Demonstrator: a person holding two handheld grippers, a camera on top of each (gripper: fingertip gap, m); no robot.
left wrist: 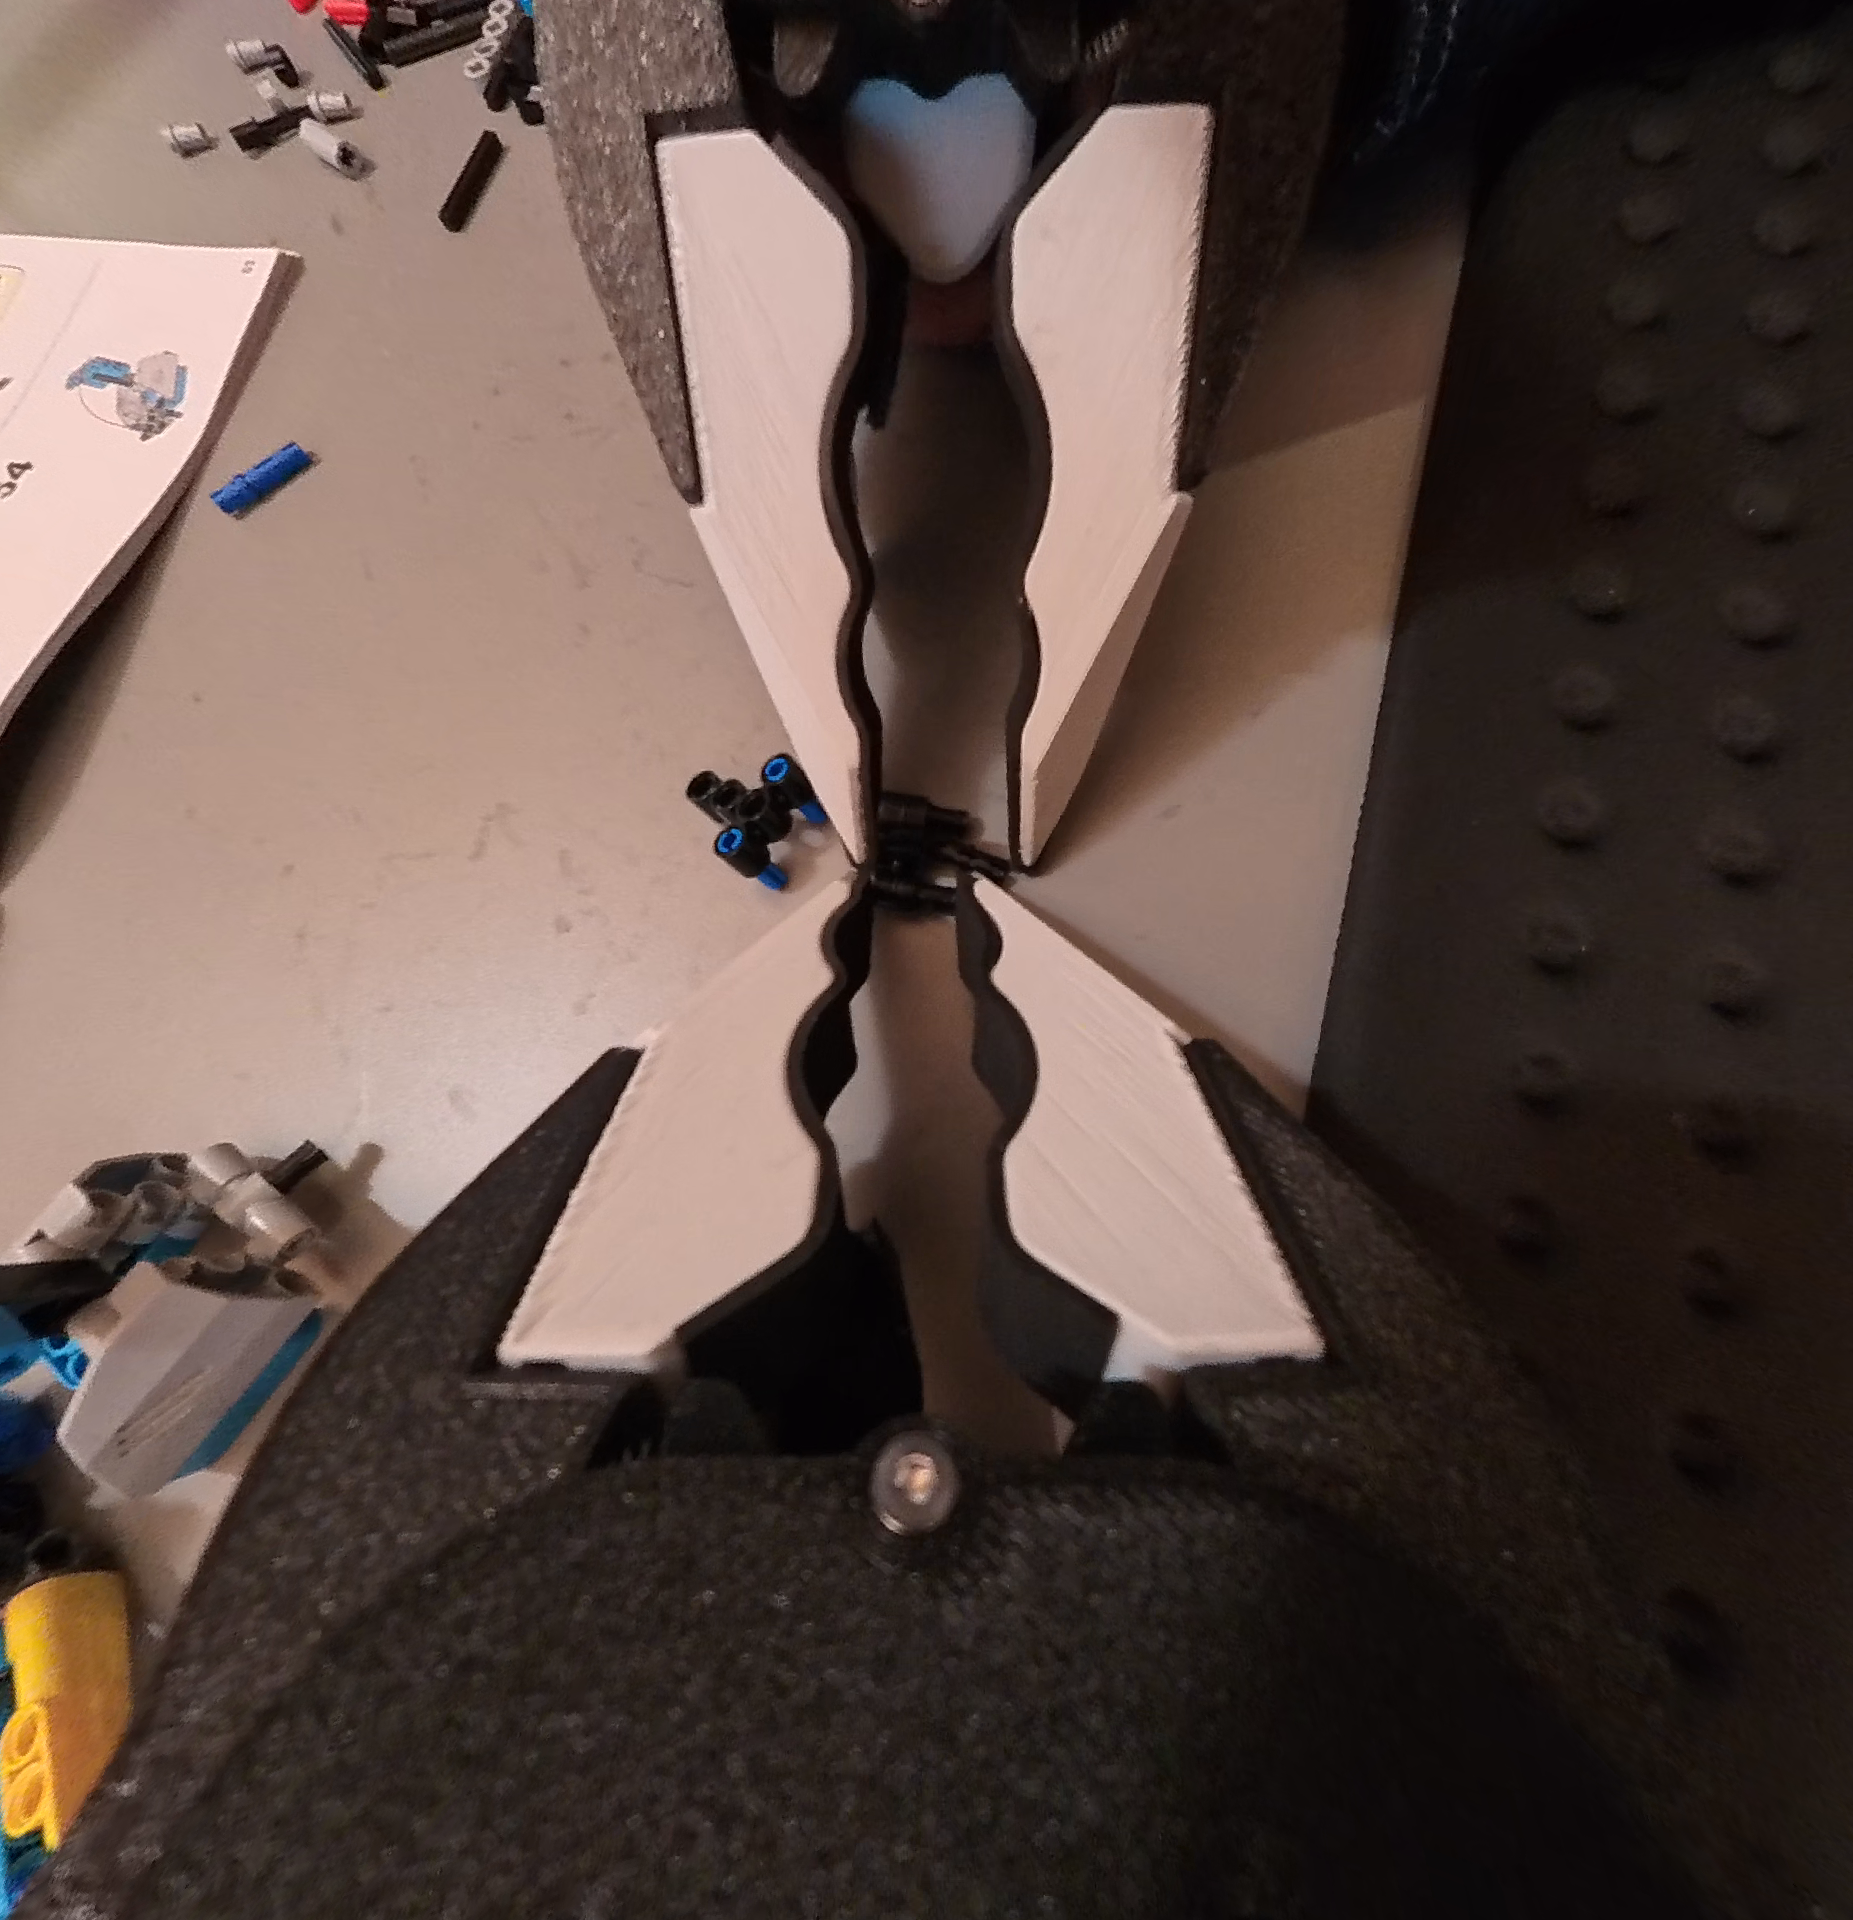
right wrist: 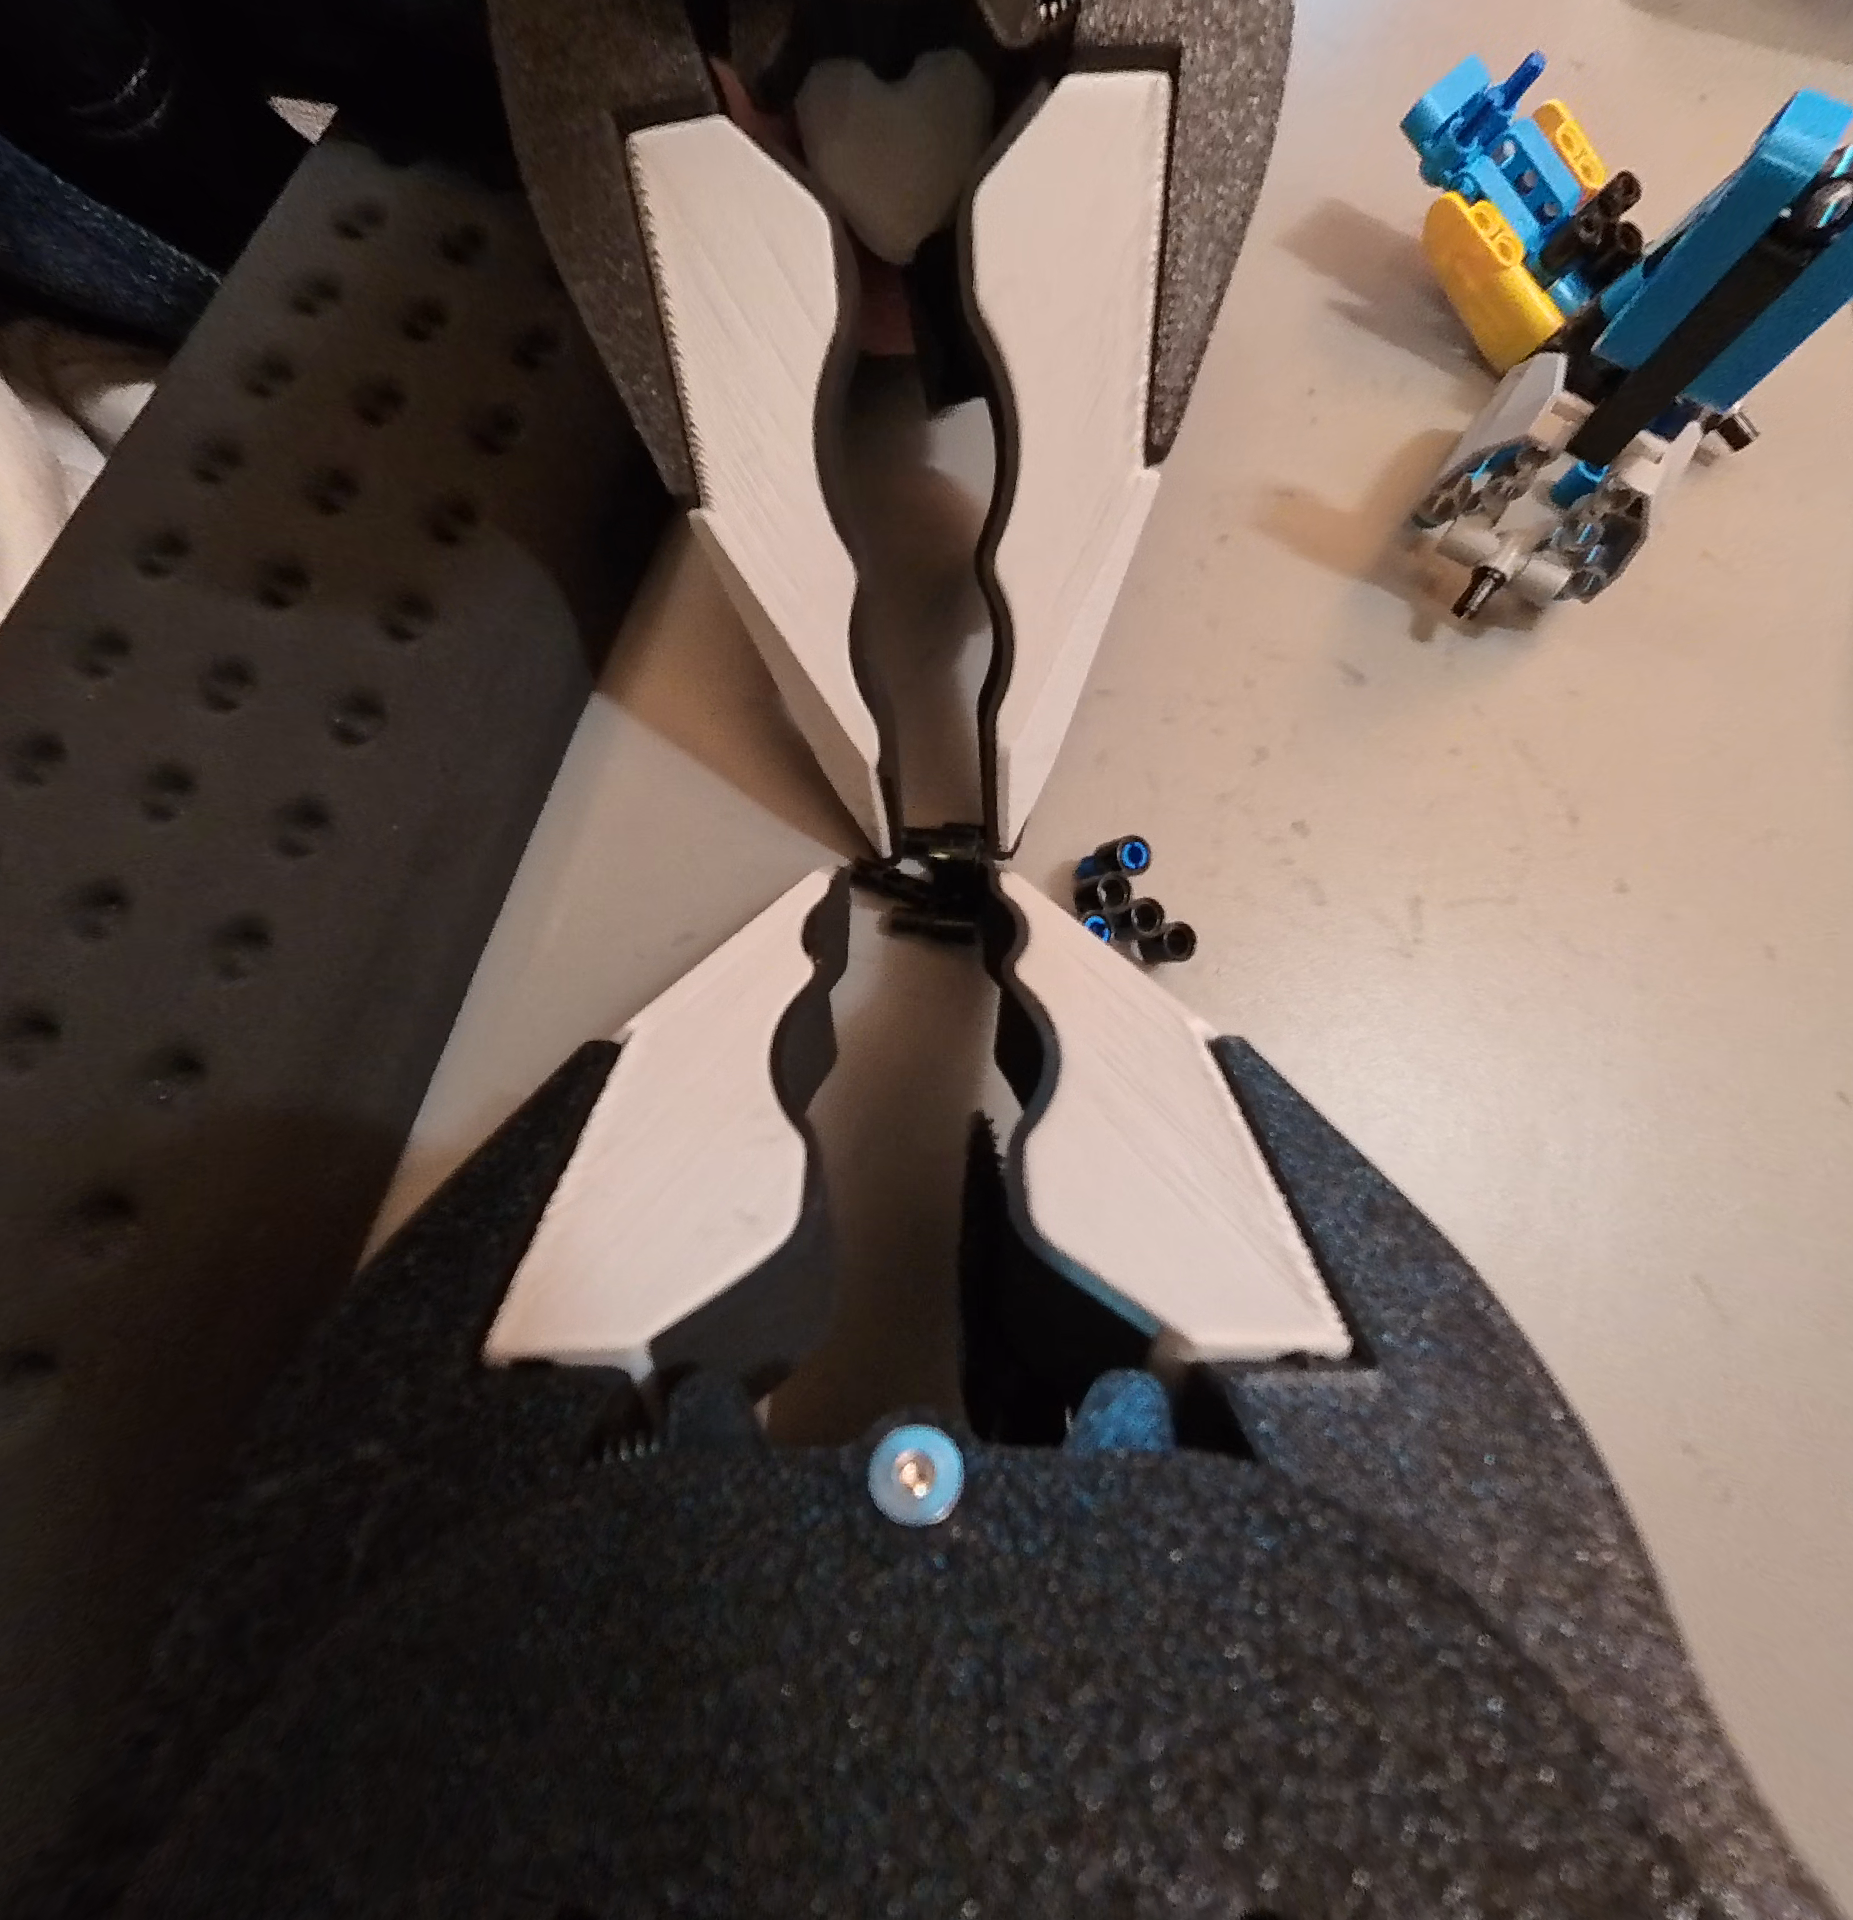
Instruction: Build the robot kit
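My two white-fingered grippers meet tip to tip above the beige table (left wrist: pixel 434 935). In the left wrist view my left gripper (left wrist: pixel 906 896) comes up from the bottom and my right gripper (left wrist: pixel 943 844) comes down from the top. Both are closed on a small cluster of black pin and connector pieces (left wrist: pixel 917 862) held between the tips. The right wrist view shows the same: right gripper (right wrist: pixel 922 899) below, left gripper (right wrist: pixel 943 831) above, black pieces (right wrist: pixel 927 878) pinched between them. How the pieces join is hidden by the fingertips.
A small black connector with blue pins (left wrist: pixel 756 821) (right wrist: pixel 1135 912) lies beside the tips. A blue, yellow and grey brick model (right wrist: pixel 1628 343) (left wrist: pixel 122 1351) stands nearby. An open instruction booklet (left wrist: pixel 91 468), a blue pin (left wrist: pixel 262 478) and loose parts (left wrist: pixel 278 104) lie around. A black dimpled panel (left wrist: pixel 1628 831) (right wrist: pixel 226 727) borders the table. My two grippers' fingertips are within a few centimetres of each other.
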